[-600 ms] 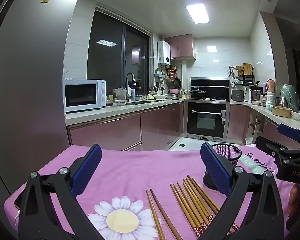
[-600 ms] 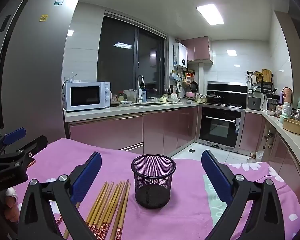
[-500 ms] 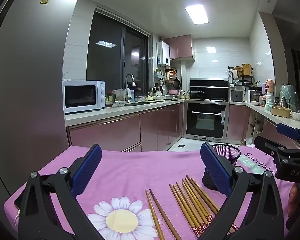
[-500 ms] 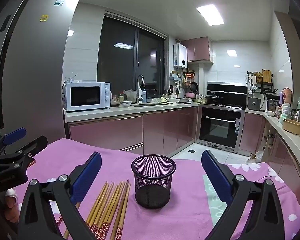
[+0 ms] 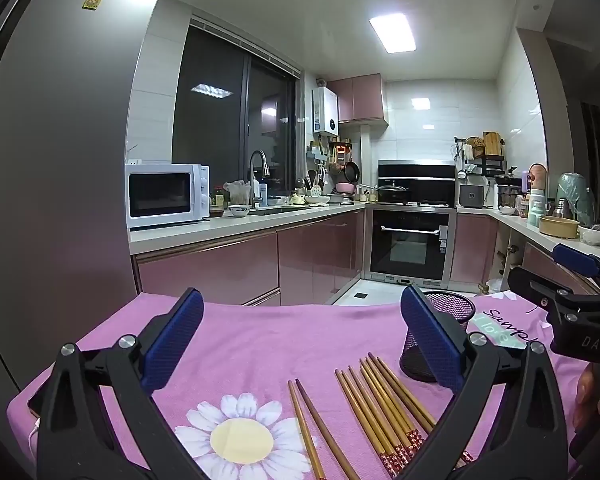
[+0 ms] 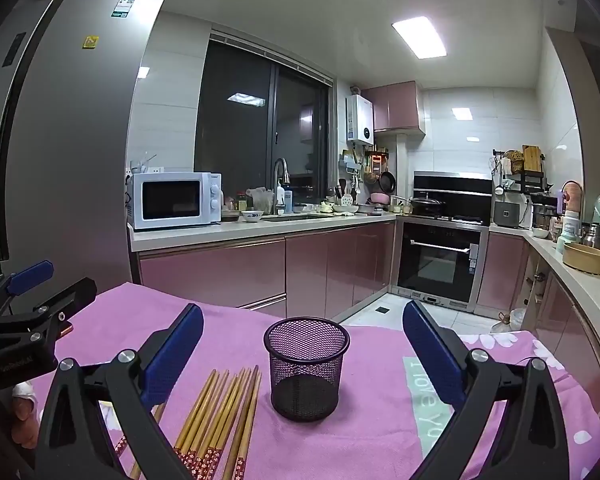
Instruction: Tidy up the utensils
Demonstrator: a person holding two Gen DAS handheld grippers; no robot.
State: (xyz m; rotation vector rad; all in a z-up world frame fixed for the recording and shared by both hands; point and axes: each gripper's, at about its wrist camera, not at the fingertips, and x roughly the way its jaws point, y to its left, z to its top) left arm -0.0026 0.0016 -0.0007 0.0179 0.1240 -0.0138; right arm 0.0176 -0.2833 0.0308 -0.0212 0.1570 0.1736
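Left gripper [image 5: 300,336] jaws spread wide, nothing between; right gripper [image 6: 303,350] likewise spread, empty; both above pink cloth [image 5: 260,344]. Chopsticks [image 5: 380,404] flat on cloth in a fanned bunch, a separate pair [image 5: 312,428] left of it seen whole only from left wrist. Mesh cup [image 6: 306,368] upright just right of chopsticks, empty interior clear only from right wrist; half hidden behind a finger in left view.

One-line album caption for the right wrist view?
Open right claw framing an empty black mesh cup beside loose wooden chopsticks on pink cloth.
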